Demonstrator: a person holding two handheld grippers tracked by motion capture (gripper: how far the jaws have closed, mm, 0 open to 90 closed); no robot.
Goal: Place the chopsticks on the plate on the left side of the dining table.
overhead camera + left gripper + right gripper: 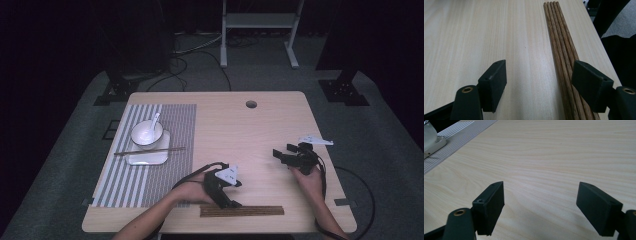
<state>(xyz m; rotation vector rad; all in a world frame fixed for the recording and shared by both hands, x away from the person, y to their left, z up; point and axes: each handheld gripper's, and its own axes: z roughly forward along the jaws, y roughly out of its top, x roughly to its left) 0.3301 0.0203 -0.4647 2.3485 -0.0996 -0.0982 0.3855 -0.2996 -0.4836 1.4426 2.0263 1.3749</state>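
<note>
The left gripper [539, 82], jaws wide, hovers low with the wooden chopsticks [562, 57] under its right jaw. They look light, stiff, round and likely to roll; take them mid-length. The right gripper [540, 207] gapes empty.

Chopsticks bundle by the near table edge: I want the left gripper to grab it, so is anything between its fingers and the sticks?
Nothing visible. The left gripper is open on bare table, and the chopsticks bundle lies beside its right finger.
</note>
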